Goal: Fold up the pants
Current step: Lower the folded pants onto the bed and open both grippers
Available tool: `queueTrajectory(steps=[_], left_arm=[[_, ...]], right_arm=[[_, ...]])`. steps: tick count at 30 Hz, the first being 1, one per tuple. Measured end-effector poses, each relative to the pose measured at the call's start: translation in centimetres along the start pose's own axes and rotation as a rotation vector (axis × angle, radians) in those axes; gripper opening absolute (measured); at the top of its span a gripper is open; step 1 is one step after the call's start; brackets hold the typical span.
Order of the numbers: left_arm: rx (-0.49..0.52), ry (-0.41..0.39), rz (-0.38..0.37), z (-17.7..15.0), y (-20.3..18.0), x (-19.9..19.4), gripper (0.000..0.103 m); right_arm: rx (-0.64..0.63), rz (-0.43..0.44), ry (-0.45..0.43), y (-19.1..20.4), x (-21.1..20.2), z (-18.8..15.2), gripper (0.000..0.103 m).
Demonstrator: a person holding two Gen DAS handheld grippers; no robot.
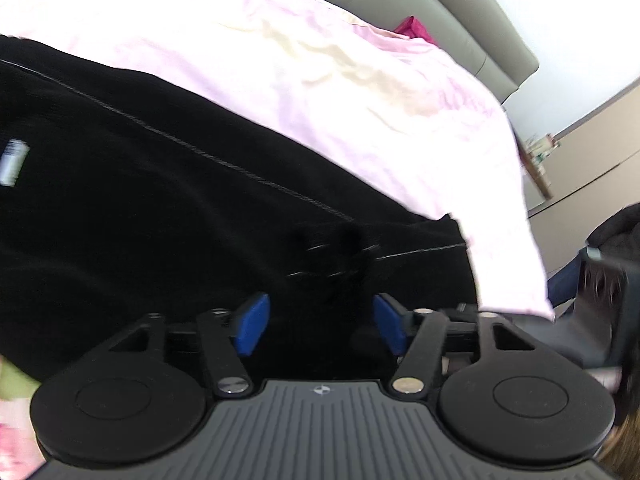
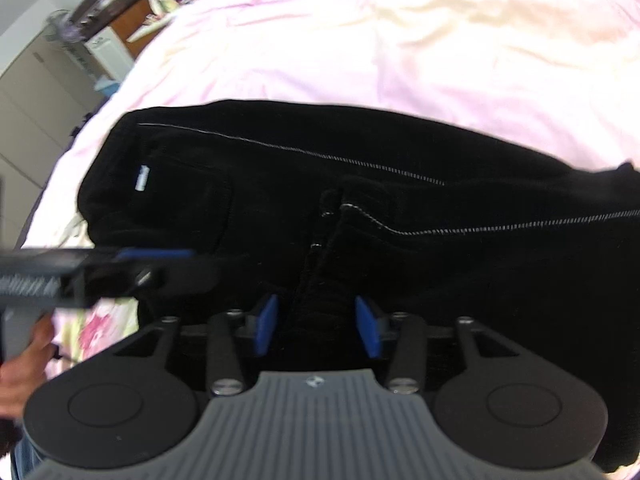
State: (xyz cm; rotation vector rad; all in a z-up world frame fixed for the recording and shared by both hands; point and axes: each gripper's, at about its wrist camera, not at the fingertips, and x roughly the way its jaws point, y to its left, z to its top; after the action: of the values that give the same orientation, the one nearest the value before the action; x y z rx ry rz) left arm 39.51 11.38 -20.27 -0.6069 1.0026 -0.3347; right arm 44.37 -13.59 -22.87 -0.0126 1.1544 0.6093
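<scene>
Black pants (image 1: 160, 200) with a white stitched seam and a small white label lie on the pink bedsheet (image 1: 320, 60). My left gripper (image 1: 320, 324) hovers over them, its blue pads wide apart and nothing pressed between them. In the right wrist view the pants (image 2: 440, 280) lie folded across the sheet (image 2: 400, 40). A bunched ridge of black cloth runs up between the blue pads of my right gripper (image 2: 318, 326), which stand apart from it on both sides. The left gripper (image 2: 152, 264) reaches in from the left edge, over the pants' near corner.
A grey padded headboard (image 1: 460, 20) bounds the bed's far side, with a magenta item (image 1: 414, 28) against it. A person's hand (image 2: 24, 360) holds the left tool. A cluttered wooden desk (image 2: 132, 12) and pale cabinets (image 2: 36, 92) stand beyond the bed's edge.
</scene>
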Motion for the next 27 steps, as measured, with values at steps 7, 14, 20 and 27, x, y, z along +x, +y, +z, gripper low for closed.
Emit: queueTrajectory(steps=[7,14,20,27], left_arm=[[0.079,0.021,0.070,0.6,-3.0,5.4,0.076],[0.142,-0.015,0.153,0.6,-3.8,7.8,0.034],[0.305,-0.115,0.141,0.5,-7.7,4.9,0.025],[0.448,-0.085,0.163,5.0,-9.8,2.8,0.025]], right_arm=[[-0.049,-0.043,-0.016,-2.7,-4.0,-1.2,0.042],[-0.001,-0.143,-0.026,-9.1,-7.1,-3.5,0.042],[0.085,-0.207,-0.092,-14.9,-9.5,-6.0,0.042],[0.130,-0.233,-0.170,-18.9,-12.0,-6.1,0.031]])
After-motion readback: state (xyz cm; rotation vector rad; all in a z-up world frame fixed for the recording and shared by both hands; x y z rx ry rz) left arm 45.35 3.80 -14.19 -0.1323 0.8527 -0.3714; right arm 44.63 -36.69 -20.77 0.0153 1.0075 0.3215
